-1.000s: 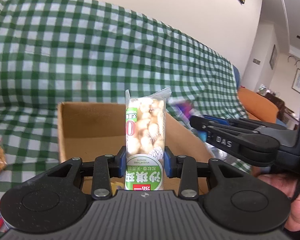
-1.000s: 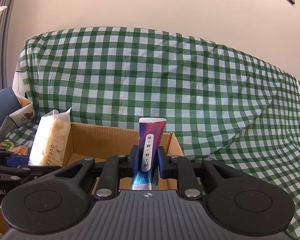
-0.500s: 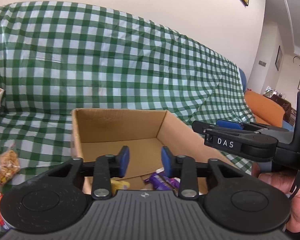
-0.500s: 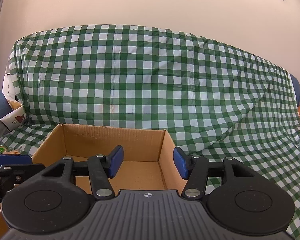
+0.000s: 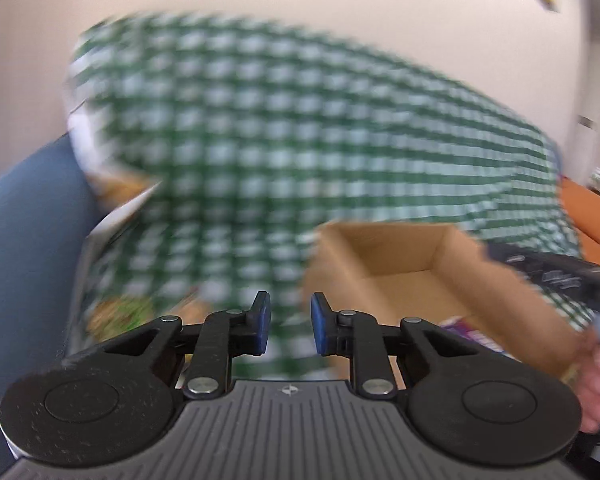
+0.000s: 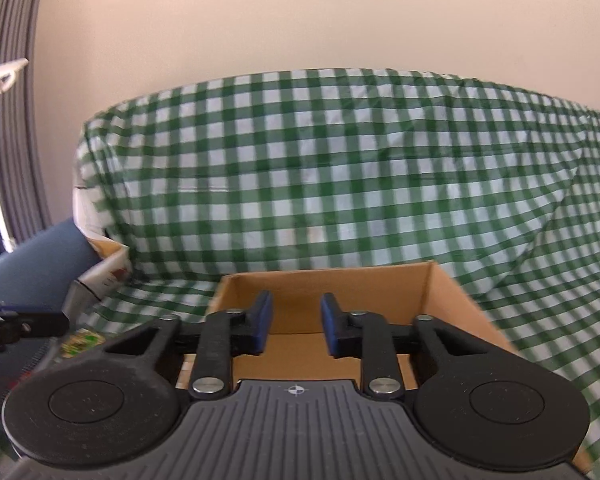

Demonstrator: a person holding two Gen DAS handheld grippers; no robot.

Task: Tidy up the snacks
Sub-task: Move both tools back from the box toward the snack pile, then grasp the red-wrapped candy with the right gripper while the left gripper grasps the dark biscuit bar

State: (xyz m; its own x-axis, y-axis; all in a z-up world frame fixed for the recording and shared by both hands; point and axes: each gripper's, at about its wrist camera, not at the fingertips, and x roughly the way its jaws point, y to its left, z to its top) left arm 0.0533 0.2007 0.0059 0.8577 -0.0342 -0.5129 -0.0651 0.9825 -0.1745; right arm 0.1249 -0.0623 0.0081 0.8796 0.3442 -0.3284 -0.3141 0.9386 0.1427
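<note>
Cardboard box (image 6: 342, 280), brown, open-topped, directly ahead of right hand-held gripper (image 6: 296, 326); far wall and inner floor seen between and beyond blue pads (image 6: 262, 320). Jaws closing, narrow gap, nothing between them. Box resting on green-and-white checked cloth (image 6: 340, 168) draped over a sofa back and seat. Contents of box hidden from this view by gripper body.

Left wrist view heavily motion-blurred. Left hand-held gripper (image 5: 286, 328) with jaws closing, small gap between blue pads (image 5: 262, 322), nothing between them; checked cloth (image 5: 260, 140) behind the gap. Same cardboard box (image 5: 400, 256) ahead and to the right of left hand-held gripper, not in line with it. Purple snack wrapper (image 5: 474, 330) partly visible inside box near its front right, just beyond right finger linkage; print unreadable. Blurred green and yellow snack packets (image 5: 122, 312) low to the left, on the cloth beside left finger; kind cannot be told.

Right hand-held gripper (image 5: 560, 276) at far right edge of left view, over near right corner of box, with person's hand (image 5: 598, 384) below it. Left hand-held gripper (image 6: 8, 326) at left edge of right view. Blue sofa arm (image 5: 24, 240) far left. Second box, white-sided (image 6: 108, 264), left of cardboard box, against the cloth.
</note>
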